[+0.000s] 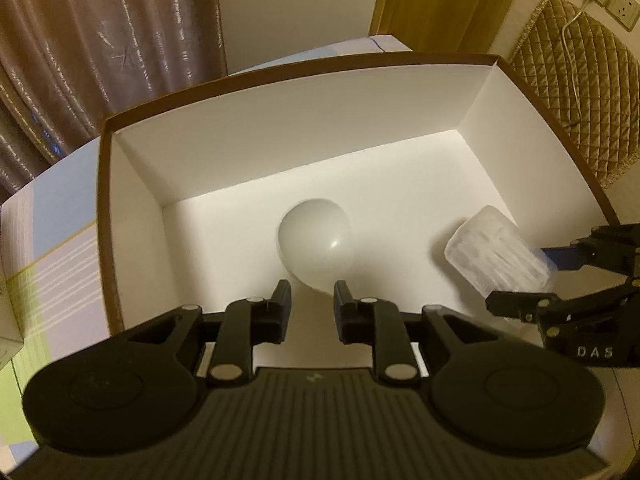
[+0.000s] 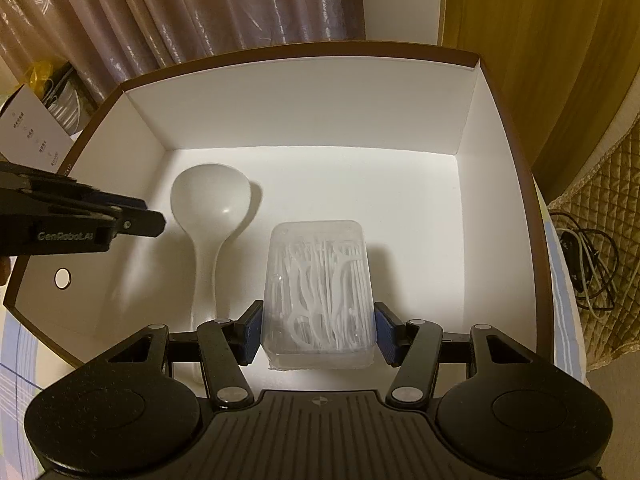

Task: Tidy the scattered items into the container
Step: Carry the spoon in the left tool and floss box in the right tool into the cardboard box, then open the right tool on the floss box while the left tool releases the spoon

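Note:
A white box with a brown rim (image 1: 304, 68) (image 2: 304, 46) holds a white ladle (image 1: 316, 240) (image 2: 212, 208) and a clear case of floss picks (image 1: 496, 252) (image 2: 320, 284). My left gripper (image 1: 312, 300) is open just above the ladle's handle, fingers either side and not touching it. My right gripper (image 2: 318, 330) is open around the near end of the floss case, its blue pads beside the case with small gaps. Each gripper also shows from the side in the other view: the right one (image 1: 560, 280), the left one (image 2: 132, 216).
The box stands on a striped cloth (image 1: 56, 264). Brown curtains (image 2: 180, 12) hang behind. A quilted cushion (image 1: 576, 80) with a wall socket above it and a tangle of cables (image 2: 588, 264) lie to the right. A small paper box (image 2: 32, 128) stands at the left.

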The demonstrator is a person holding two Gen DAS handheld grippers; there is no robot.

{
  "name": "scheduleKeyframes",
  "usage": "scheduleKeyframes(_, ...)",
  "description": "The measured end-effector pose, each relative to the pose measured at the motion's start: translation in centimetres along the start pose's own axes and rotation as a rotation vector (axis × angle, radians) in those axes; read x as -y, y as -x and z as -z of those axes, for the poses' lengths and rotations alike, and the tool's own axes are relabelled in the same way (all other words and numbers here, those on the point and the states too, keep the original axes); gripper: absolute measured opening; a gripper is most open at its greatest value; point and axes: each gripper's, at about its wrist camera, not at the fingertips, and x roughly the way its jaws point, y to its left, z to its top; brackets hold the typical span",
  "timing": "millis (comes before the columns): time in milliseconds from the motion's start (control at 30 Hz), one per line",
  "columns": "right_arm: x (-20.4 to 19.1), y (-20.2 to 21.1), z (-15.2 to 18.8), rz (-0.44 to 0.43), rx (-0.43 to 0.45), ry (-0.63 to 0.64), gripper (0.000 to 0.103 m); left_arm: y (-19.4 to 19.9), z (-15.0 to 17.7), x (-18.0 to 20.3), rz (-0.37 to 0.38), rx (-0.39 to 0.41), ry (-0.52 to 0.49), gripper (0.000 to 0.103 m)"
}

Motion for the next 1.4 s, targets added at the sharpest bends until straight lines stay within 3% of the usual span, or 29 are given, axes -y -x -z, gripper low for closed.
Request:
scheduleKeyframes(200, -0.5, -0.2, 0.0, 0.025, -0.028, 0.033, 0.059, 0.5, 0.7, -0.1, -0.033, -0.012, -0.011, 0.026)
scheduleKeyframes(233, -0.7, -0.2, 0.0, 0.032, -0.043, 0.046, 0.065, 0.5, 0.8, -0.1, -0.039, -0.015, -0.011, 0.029)
scheduleKeyframes(267, -0.9, -0.2, 0.0, 0.031, -0.048, 0.057, 0.089, 0.5, 1.0, -0.1, -0.045, -0.018, -0.010, 0.031)
scheduleKeyframes(300, -1.2, -0.1, 0.0, 0.041, -0.035, 0.071, 0.099, 0.6, 1.1, -0.1, -0.051, -0.019, -0.011, 0.036)
scheduleKeyframes(333, -1.4, 0.2, 0.1, 0.043, -0.016, 0.092, 0.100, 0.7, 1.1, 0.0, -0.057, -0.021, -0.012, 0.039)
scheduleKeyframes(500, -1.7, 0.9, 0.1, 0.050, -0.002, 0.098, 0.100, 1.3, 1.5, 0.3, -0.057, -0.018, -0.011, 0.049)
scheduleKeyframes(567, -1.7, 1.2, 0.1, 0.058, 0.004, 0.097, 0.100, 1.6, 1.6, 0.6, -0.062, -0.012, -0.014, 0.058)
scheduleKeyframes(600, -1.7, 1.4, 0.1, 0.062, 0.005, 0.099, 0.100, 1.8, 1.7, 0.7, -0.076, -0.007, -0.016, 0.070)
scheduleKeyframes(633, -1.7, 1.5, 0.0, 0.066, 0.005, 0.098, 0.100, 2.1, 1.8, 0.9, -0.091, 0.001, -0.022, 0.075)
scheduleKeyframes(1400, -0.8, 5.8, 1.0, 0.087, 0.050, 0.057, 0.100, 6.1, 3.0, 3.2, -0.126, 0.051, -0.044, 0.079)
